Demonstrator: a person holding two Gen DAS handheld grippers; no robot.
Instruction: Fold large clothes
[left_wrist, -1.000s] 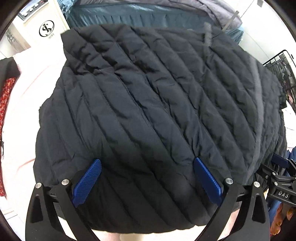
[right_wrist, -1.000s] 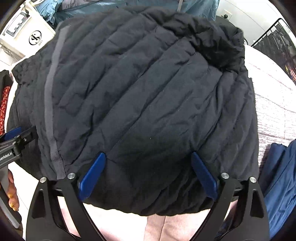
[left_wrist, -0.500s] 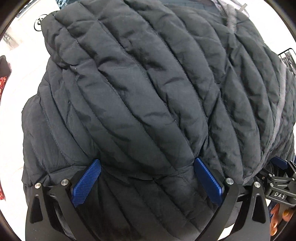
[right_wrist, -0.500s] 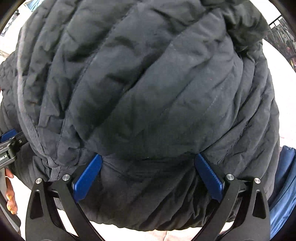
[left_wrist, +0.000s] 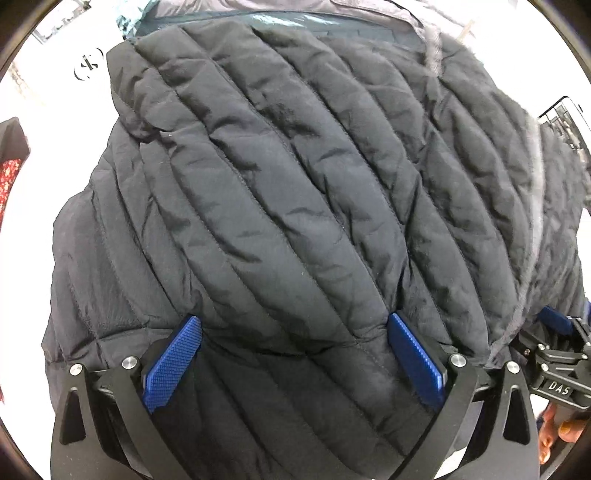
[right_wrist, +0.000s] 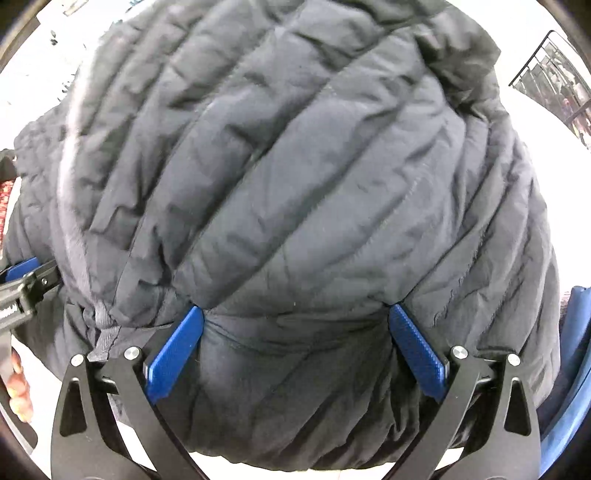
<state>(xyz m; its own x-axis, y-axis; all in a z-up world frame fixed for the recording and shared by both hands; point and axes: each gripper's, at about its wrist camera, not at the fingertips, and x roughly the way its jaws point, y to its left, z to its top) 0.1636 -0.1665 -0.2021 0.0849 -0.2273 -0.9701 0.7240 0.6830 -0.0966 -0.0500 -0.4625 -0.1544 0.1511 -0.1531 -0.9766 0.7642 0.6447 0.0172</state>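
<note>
A black quilted puffer jacket (left_wrist: 295, 206) fills the left wrist view and also fills the right wrist view (right_wrist: 295, 177), folded into a thick bundle with a grey zipper strip (right_wrist: 70, 221) along one edge. My left gripper (left_wrist: 293, 363) is open, its blue pads spread wide with the jacket's near edge bulging between them. My right gripper (right_wrist: 295, 349) is open the same way, pushed into the folded edge. The right gripper shows at the right edge of the left wrist view (left_wrist: 557, 343). The surface under the jacket is hidden.
A teal and grey garment (left_wrist: 280, 22) lies beyond the jacket. A white box with a round logo (left_wrist: 88, 66) stands at the far left. A black wire rack (right_wrist: 554, 85) is at the right. Blue fabric (right_wrist: 570, 369) lies at the near right.
Both grippers have moved in close against the jacket, which went from lying flat to a bulging bundle; in the left wrist view it has now eased back a little. The jaws stayed wide.
</note>
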